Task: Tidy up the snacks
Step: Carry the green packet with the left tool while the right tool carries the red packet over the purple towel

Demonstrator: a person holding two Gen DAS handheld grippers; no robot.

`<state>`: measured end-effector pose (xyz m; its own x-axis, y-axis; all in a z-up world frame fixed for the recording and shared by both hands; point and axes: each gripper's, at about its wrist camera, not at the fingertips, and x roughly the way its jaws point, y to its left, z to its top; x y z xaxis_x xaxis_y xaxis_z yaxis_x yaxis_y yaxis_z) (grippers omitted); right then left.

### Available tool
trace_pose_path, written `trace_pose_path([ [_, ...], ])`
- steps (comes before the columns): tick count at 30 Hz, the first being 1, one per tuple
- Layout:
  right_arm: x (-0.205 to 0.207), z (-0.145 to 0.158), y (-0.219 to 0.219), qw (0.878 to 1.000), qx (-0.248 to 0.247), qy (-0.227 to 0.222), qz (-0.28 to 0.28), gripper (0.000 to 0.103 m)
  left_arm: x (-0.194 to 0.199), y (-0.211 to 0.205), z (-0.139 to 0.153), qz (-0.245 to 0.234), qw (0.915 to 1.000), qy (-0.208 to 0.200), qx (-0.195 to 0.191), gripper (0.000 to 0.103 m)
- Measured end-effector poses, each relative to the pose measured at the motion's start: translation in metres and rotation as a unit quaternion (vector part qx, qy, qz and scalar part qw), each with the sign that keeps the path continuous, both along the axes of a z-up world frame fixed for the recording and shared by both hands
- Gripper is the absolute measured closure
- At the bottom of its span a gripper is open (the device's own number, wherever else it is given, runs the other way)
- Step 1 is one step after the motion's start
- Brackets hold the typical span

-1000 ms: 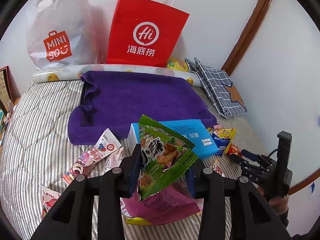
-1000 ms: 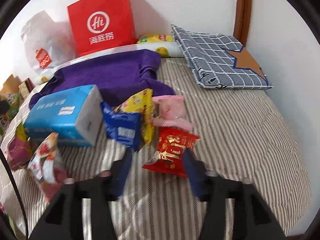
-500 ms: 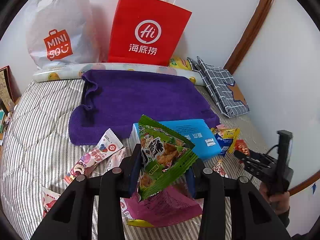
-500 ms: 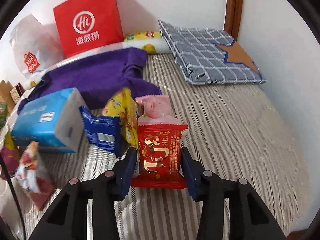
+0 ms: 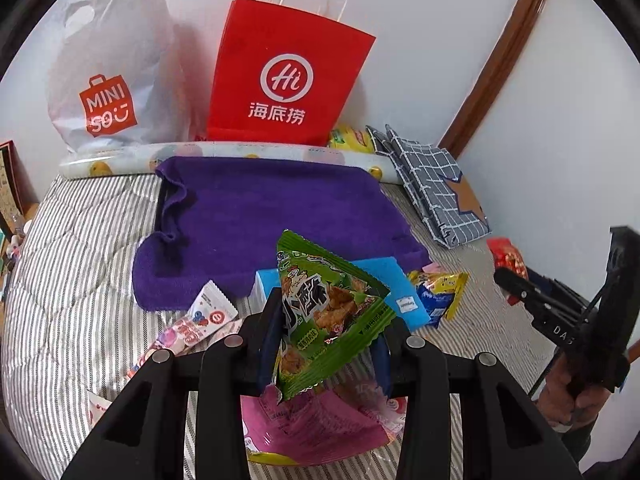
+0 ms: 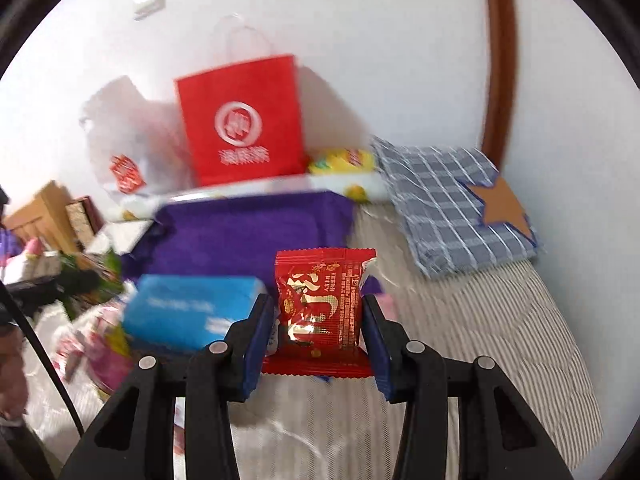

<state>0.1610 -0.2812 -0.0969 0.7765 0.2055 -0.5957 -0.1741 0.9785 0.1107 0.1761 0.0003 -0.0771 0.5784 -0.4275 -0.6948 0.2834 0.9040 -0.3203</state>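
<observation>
**Green and red packets held above the striped bed**

Green snack packet (image 5: 328,312) is pinched upright in the left hand-held gripper (image 5: 324,344), above a pink packet (image 5: 316,428) and before the blue tissue box (image 5: 384,280). The right hand-held gripper (image 6: 318,340) clamps a red snack packet (image 6: 320,304), raised before the purple towel (image 6: 248,232).

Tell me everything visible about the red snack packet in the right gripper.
The red snack packet is a small glossy foil pouch, printed with gold characters and fine white text, with crimped seals at top and bottom. It stands upright between the right gripper fingers, whose blue pads press its two sides. It looks lifted clear of the striped bedcover. In the left wrist view it shows only partly, past the gripper's black body.
</observation>
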Motion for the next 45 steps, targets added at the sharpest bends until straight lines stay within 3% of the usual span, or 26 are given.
trace_pose_path([
  [12, 0.056, 0.020, 0.056, 0.998, 0.000, -0.010, 0.056, 0.061, 0.035, 0.009, 0.019, 0.011, 0.9999, -0.003, 0.004, 0.064],
  [25, 0.135, 0.021, 0.078, 0.997, -0.001, 0.005, 0.079, 0.061, 0.112, 0.012, 0.024, 0.020, 0.9997, 0.006, 0.014, 0.064],
  [29, 0.158, 0.005, 0.079, 0.996, -0.020, 0.020, 0.079, 0.061, 0.133, 0.010, 0.014, 0.018, 0.9996, 0.014, 0.019, 0.064],
  [37, 0.190, -0.045, 0.070, 0.994, -0.021, 0.078, 0.078, 0.061, 0.161, 0.007, -0.032, 0.013, 0.9981, 0.051, 0.033, 0.064],
  [45, 0.193, -0.061, 0.071, 0.992, -0.027, 0.096, 0.081, 0.061, 0.168, 0.018, -0.060, 0.021, 0.9958, 0.083, 0.031, 0.064],
])
